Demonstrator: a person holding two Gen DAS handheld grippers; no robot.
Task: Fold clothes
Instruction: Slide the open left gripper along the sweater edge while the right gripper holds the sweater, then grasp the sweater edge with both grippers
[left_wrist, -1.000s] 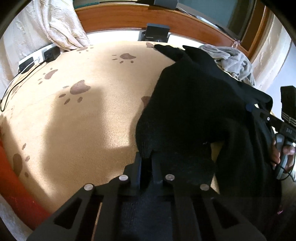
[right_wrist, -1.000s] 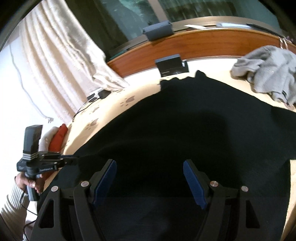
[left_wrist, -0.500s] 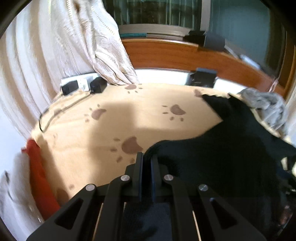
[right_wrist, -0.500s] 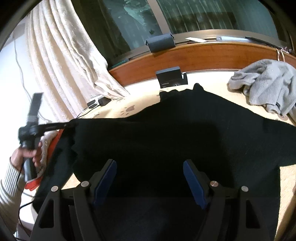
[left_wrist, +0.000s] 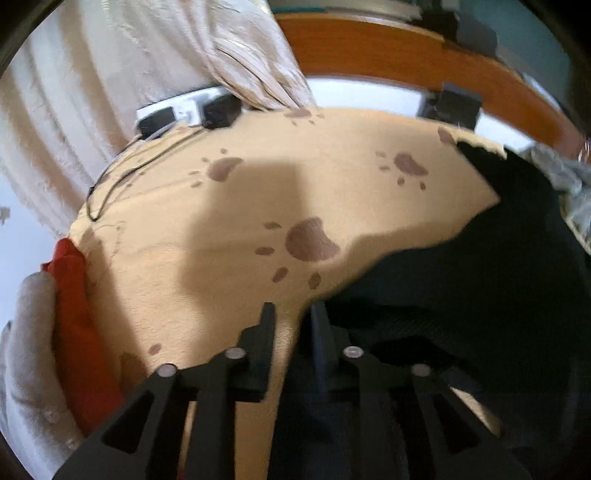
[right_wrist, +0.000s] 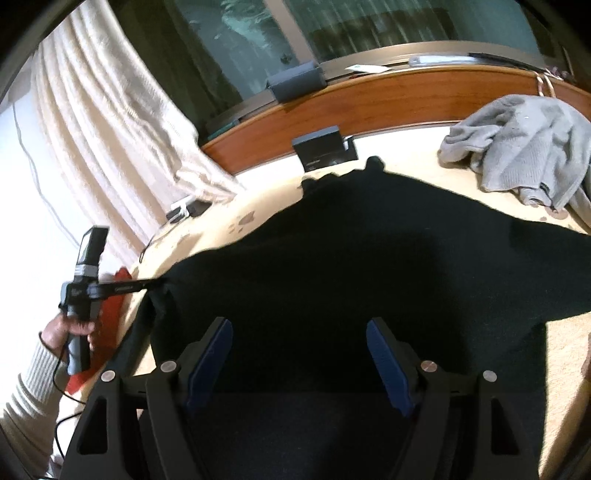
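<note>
Tan blanket (left_wrist: 229, 229) with brown paw prints (left_wrist: 310, 243) covers the surface. Cream curtain (left_wrist: 155, 62) hangs at far left, its hem reaching a white power strip (left_wrist: 184, 110) with black plugs; a thin black cable (left_wrist: 110, 184) trails onto the blanket. Wooden ledge (right_wrist: 388, 96) runs below the window (right_wrist: 332, 29). Small dark box (right_wrist: 321, 151) stands beneath the ledge.
</note>
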